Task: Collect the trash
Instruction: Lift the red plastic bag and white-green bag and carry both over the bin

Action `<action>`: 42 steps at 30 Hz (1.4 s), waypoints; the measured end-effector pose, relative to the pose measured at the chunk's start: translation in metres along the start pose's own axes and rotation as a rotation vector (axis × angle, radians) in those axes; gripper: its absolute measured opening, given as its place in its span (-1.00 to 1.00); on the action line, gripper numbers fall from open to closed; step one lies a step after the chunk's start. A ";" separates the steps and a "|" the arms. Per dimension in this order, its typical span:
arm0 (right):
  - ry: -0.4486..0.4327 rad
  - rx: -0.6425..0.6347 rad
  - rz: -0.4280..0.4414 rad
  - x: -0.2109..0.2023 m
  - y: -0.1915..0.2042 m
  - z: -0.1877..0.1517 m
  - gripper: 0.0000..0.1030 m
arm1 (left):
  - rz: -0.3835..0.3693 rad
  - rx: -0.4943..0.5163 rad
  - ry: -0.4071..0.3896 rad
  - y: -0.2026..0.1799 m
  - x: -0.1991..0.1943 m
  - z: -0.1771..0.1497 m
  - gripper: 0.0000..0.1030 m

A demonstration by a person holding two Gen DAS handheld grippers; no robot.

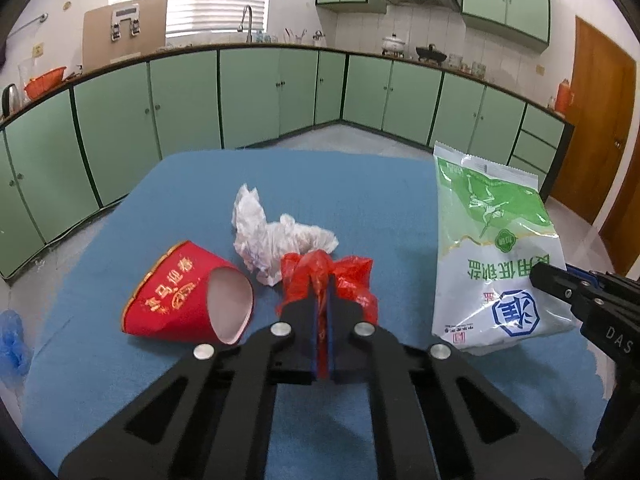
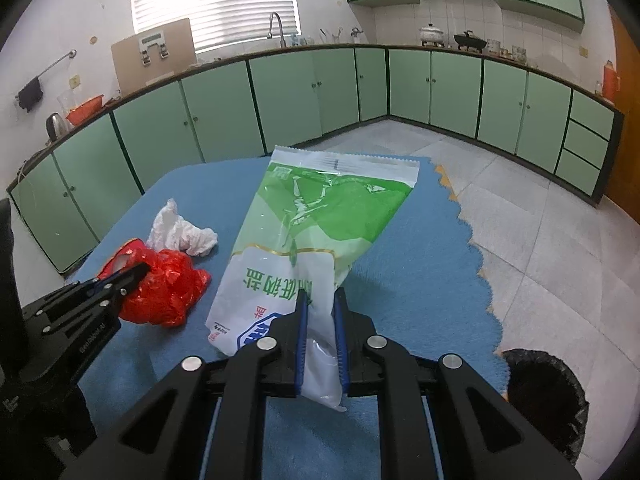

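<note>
My left gripper [image 1: 323,280] is shut on a crumpled red plastic bag [image 1: 354,280] that rests on the blue tablecloth [image 1: 200,184]. Left of it a red paper cup [image 1: 180,300] lies on its side, its mouth towards me. A wad of white tissue [image 1: 272,240] sits just behind the red bag. My right gripper [image 2: 321,296] is shut on the near end of a green-and-white salt bag [image 2: 312,224], which slants up and away from the fingers. From the right wrist view, the left gripper [image 2: 140,270] and red bag [image 2: 168,292] are at the left, the tissue [image 2: 180,234] beyond them.
A bin with a black liner [image 2: 544,392] stands on the floor by the table's right edge. A blue glove-like thing [image 1: 12,340] lies off the cloth's left edge. Green kitchen cabinets [image 1: 248,92] line the far walls across a tiled floor.
</note>
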State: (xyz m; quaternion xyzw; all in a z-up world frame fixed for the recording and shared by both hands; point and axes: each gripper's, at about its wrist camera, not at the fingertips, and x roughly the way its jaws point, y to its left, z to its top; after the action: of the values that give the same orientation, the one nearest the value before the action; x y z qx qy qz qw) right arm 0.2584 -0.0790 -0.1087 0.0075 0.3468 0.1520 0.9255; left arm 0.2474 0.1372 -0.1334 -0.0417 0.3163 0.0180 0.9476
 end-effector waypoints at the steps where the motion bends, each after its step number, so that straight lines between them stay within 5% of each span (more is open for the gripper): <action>1: -0.006 0.001 0.001 -0.004 -0.001 0.001 -0.75 | -0.001 0.000 -0.010 -0.001 -0.003 0.001 -0.98; 21: -0.118 0.054 -0.053 -0.091 -0.050 0.011 -0.75 | -0.111 0.063 -0.177 -0.072 -0.065 0.030 -0.99; 42: -0.169 0.179 -0.240 -0.170 -0.145 -0.019 -0.75 | -0.349 0.192 -0.182 -0.207 -0.080 0.014 -1.00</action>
State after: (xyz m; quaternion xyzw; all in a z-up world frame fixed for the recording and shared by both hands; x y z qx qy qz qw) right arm 0.1648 -0.2678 -0.0316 0.0612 0.2782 0.0075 0.9585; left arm 0.2046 -0.0681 -0.0600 -0.0033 0.2177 -0.1727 0.9606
